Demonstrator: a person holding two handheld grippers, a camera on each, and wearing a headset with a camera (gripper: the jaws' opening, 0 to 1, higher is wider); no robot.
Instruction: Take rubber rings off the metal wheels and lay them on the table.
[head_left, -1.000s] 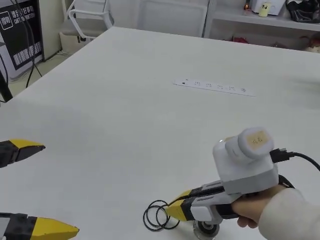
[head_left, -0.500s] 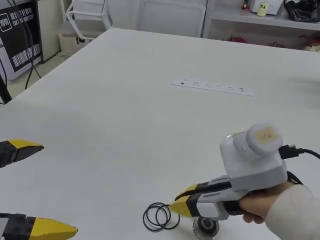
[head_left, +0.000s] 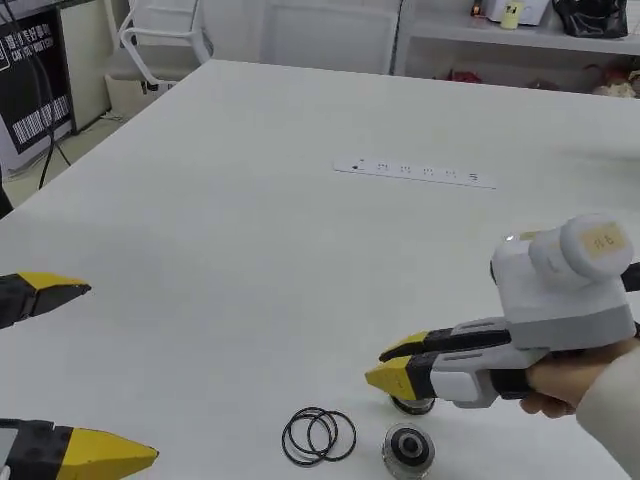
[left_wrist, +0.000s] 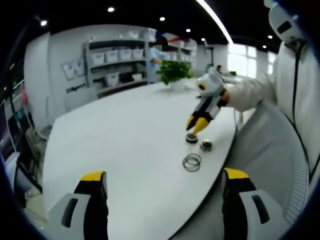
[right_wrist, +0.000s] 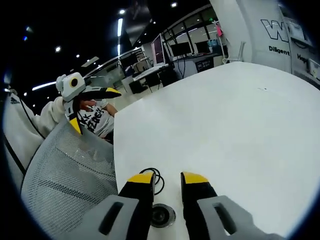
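Note:
Three thin black rubber rings lie overlapping on the white table near its front edge. A small metal wheel stands just right of them. A second wheel sits behind it, partly under my right gripper. That gripper hovers over it, jaws a little open and holding nothing. In the right gripper view, the gripper has a wheel below its jaws and the rings beside the left jaw. My left gripper is wide open at the far left; its view shows the rings and wheels ahead.
A white power strip lies flat in the middle of the table. A white chair stands beyond the far left corner, and shelves run along the back wall. A mesh chair back is beside the table edge.
My right gripper has risen and drawn back to the right, away from the rings, and the second wheel beneath it has come into sight. The left gripper holds its place.

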